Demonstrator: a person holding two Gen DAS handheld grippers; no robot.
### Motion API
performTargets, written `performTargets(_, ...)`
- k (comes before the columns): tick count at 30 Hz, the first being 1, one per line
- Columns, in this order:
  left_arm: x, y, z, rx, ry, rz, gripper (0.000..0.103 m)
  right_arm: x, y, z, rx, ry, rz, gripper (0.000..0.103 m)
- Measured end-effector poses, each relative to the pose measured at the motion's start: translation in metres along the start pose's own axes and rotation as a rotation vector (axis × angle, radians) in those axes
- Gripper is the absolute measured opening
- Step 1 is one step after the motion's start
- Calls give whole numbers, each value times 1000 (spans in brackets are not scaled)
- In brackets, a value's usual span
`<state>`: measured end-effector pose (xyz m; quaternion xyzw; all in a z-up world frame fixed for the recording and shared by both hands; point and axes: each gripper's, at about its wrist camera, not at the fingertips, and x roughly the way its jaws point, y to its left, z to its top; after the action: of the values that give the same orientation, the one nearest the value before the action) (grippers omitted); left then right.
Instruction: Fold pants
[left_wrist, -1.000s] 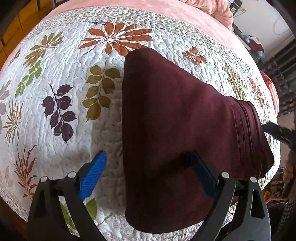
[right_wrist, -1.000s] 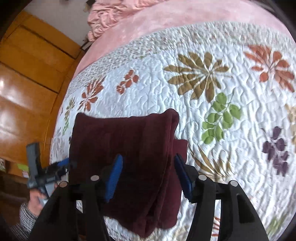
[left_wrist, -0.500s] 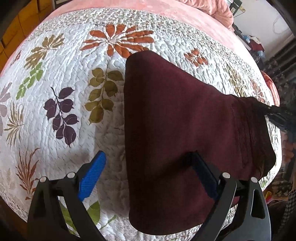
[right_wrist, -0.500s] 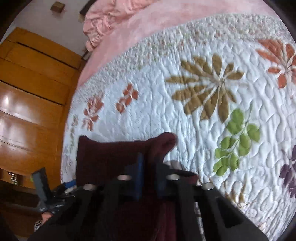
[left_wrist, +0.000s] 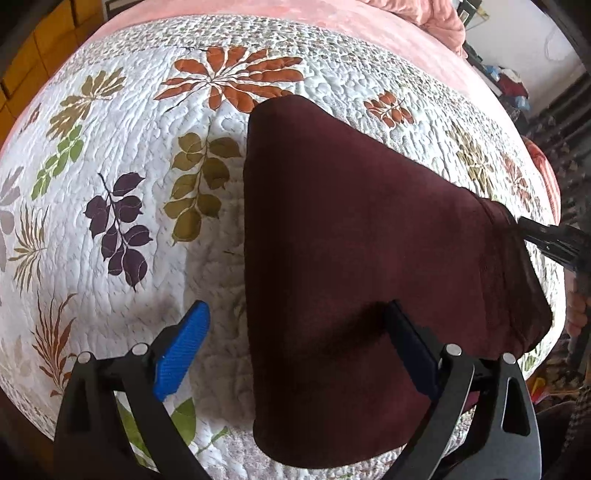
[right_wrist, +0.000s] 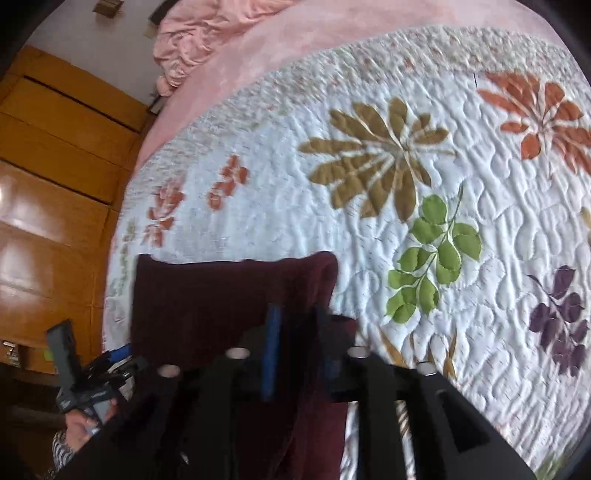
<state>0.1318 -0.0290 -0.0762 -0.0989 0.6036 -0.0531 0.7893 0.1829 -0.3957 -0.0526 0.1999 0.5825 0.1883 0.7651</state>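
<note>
— Two grippers are working over one pair of folded maroon pants (left_wrist: 369, 236), which is lying on the white leaf-print quilt (left_wrist: 122, 122) of a bed. From the left wrist, what are you seeing?

— The left gripper (left_wrist: 299, 350) is hanging with its jaws wide apart. One blue pad (left_wrist: 181, 354) is sitting over bare quilt just beside the pants' long edge; the other finger (left_wrist: 413, 350) is hovering over the maroon cloth. Nothing is being clamped. At the far right, the right gripper's (left_wrist: 532, 232) dark tip is meeting the bunched end of the pants.

— And from the right wrist?

— That picture is blurring. The right gripper (right_wrist: 295, 332) is sitting at the near end of the pants (right_wrist: 207, 295), jaws a narrow gap apart, having just been opening after a pinch. Maroon fabric is lying between them, but I cannot tell whether the pads are pressing on it. To the lower left, a hand (right_wrist: 83, 424) is holding the left gripper (right_wrist: 114, 358) at the pants' side. A pink blanket (right_wrist: 236, 62) is covering the far bed, and wooden panelling (right_wrist: 55, 177) is standing beyond it.
</note>
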Motion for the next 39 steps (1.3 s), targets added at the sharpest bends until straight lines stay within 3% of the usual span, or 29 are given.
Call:
performTargets(1,-2,1,-1,5,-5,4,95,-11,4,-5,-11,-7,21,44)
performTargets(3,-7,2,-3,17,-14,15,95,-26,6,-18,-20,-2,47,45)
performTargets(8,-12,8,-9,-3,3,-2,95,-37,-4,-64,50,86,135,51)
performTargets(14,-5,10,-21,-34,54,-41,95,-19,-1,-90,53,195,150,57)
performTargets(15,-4,10,-22,-38,57,-45,95,-16,2,-92,47,205,145,62)
performTargets(18,-2,12,-22,-53,64,-57,95,-5,8,-97,24,233,108,64)
performTargets(23,-1,13,-24,-69,72,-59,95,4,13,-99,13,216,90,64)
performTargets(25,-2,14,-24,-71,73,-55,95,5,14,-99,16,201,117,48)
performTargets(28,-5,15,-24,-76,68,-49,95,6,21,-100,-16,179,116,34)
performTargets(34,-11,18,-22,-94,50,-50,95,-39,51,-96,-135,97,114,29)
performTargets(36,-11,16,-22,-84,50,-51,95,-48,55,-99,-163,95,55,29)
performTargets(39,-5,11,-24,-57,65,-38,95,-20,34,-105,-119,172,-44,30)
